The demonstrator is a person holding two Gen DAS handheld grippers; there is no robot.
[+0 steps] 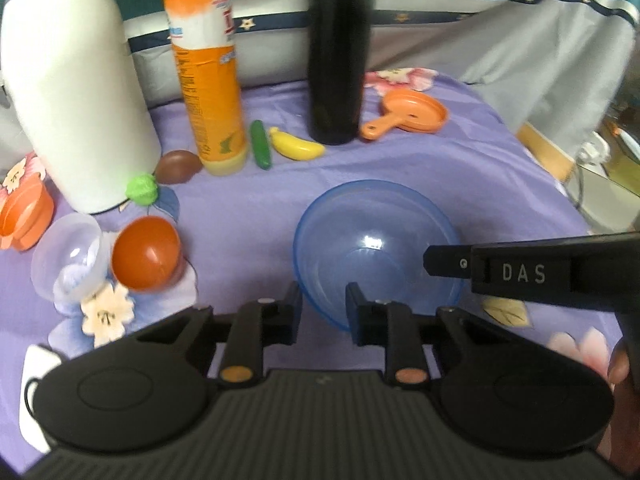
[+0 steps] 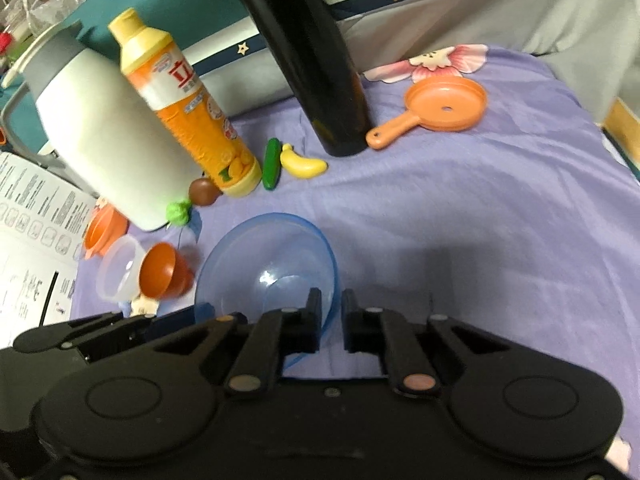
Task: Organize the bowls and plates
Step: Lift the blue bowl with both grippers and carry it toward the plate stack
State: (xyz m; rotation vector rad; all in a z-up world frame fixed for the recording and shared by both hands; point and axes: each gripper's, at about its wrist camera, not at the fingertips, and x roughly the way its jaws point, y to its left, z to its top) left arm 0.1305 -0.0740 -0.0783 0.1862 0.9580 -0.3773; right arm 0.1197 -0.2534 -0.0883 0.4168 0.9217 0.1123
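A clear blue bowl (image 1: 376, 248) sits on the purple cloth just ahead of my left gripper (image 1: 323, 304), whose fingers straddle its near rim with a gap; the gripper is open. My right gripper (image 2: 331, 312) also straddles the bowl's (image 2: 268, 264) right rim, slightly open, not clamped. Its finger (image 1: 448, 261) reaches over the bowl's right rim in the left wrist view. A small orange bowl (image 1: 146, 254) and a clear small bowl (image 1: 68, 260) lie tipped at the left. An orange toy pan (image 1: 412, 114) lies far right.
A white jug (image 1: 76, 88), an orange bottle (image 1: 208, 68) and a black flask (image 1: 338, 52) stand at the back. Toy cucumber (image 1: 261, 150), banana (image 1: 296, 146), brown egg (image 1: 178, 166) and green ball (image 1: 141, 189) lie between them. An orange cup (image 1: 24, 216) lies far left. Papers (image 2: 32, 240) lie left.
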